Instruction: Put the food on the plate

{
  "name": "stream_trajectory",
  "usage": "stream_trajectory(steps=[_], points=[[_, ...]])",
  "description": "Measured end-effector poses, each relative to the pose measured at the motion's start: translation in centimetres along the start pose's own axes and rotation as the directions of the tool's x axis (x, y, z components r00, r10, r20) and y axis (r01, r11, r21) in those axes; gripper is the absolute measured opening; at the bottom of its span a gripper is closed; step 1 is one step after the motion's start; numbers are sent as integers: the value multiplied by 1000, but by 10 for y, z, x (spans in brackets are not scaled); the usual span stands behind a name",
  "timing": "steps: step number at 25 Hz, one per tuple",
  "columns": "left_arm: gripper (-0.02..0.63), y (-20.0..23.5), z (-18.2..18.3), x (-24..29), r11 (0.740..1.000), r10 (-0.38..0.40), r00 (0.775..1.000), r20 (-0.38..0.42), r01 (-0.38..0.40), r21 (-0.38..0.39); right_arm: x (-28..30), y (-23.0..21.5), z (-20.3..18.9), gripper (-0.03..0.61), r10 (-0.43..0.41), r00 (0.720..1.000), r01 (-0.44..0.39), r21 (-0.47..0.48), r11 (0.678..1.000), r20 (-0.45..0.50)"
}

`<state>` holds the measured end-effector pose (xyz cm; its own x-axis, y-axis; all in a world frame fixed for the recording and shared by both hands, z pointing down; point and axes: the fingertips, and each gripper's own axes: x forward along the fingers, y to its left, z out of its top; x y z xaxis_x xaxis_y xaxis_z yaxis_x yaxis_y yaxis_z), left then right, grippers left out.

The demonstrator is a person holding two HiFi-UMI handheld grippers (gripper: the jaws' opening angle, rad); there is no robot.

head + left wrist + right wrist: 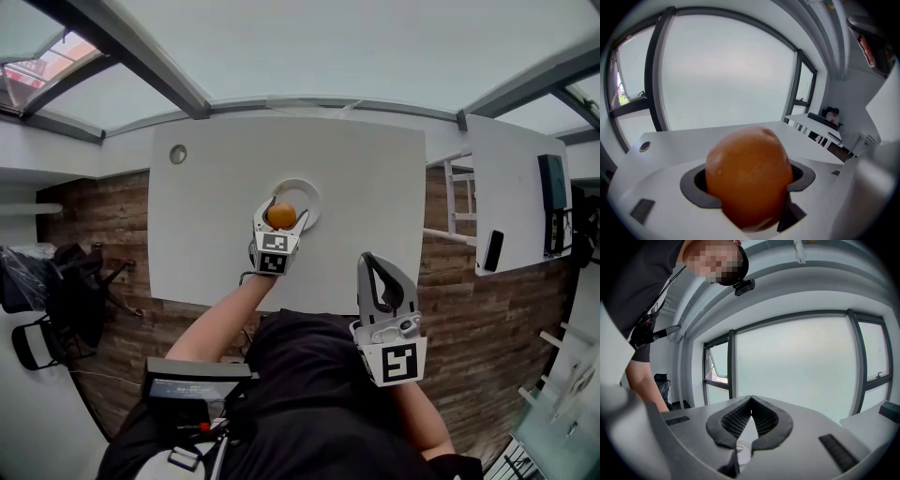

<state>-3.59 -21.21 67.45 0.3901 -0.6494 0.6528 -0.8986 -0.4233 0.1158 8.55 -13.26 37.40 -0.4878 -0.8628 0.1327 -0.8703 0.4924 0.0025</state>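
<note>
Left gripper (282, 208) gripping an orange (749, 176) over a white plate (310, 193); right gripper (368, 260) idling empty.

Item: one orange, sitting clenched between the left gripper's dark pads, which are pressing on either side of the fruit. From the head view it is overlapping the plate's near-left rim; whether it is touching the plate cannot be told. The plate is lying near the middle of a white counter (216, 216), well apart from a round grommet (177, 154) at the far-left corner. The right gripper is hanging back beside the person's dark-clothed body, off the counter's near edge, its ribbed jaws pressing together at the tips with nothing between them. A second white counter (511, 178) is standing to the right.
</note>
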Motion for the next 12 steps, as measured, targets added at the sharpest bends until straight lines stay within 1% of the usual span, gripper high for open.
stream_trajectory(steps=[2,4,7,10,12], points=[[367,5,-4,8,1000,13,1000,1,-13,8,-3,-4,-3,6,-16,1000,16,9,1000,-11],[367,8,2,5,1000,20,1000,-4,-20,-7,-7,-5,-6,6,-33,999,34,30,999,-31],[367,6,7,8,1000,9,1000,-8,-9,-9,-11,-5,-7,6,-50,998,52,46,998,-35],[367,2,-11,24,1000,-4,999,-44,5,25,-15,-9,-11,6,-55,998,56,36,998,-42],[367,-1,-17,30,1000,-8,997,-72,10,27,-18,-13,-12,6,-61,997,62,24,998,-40]])
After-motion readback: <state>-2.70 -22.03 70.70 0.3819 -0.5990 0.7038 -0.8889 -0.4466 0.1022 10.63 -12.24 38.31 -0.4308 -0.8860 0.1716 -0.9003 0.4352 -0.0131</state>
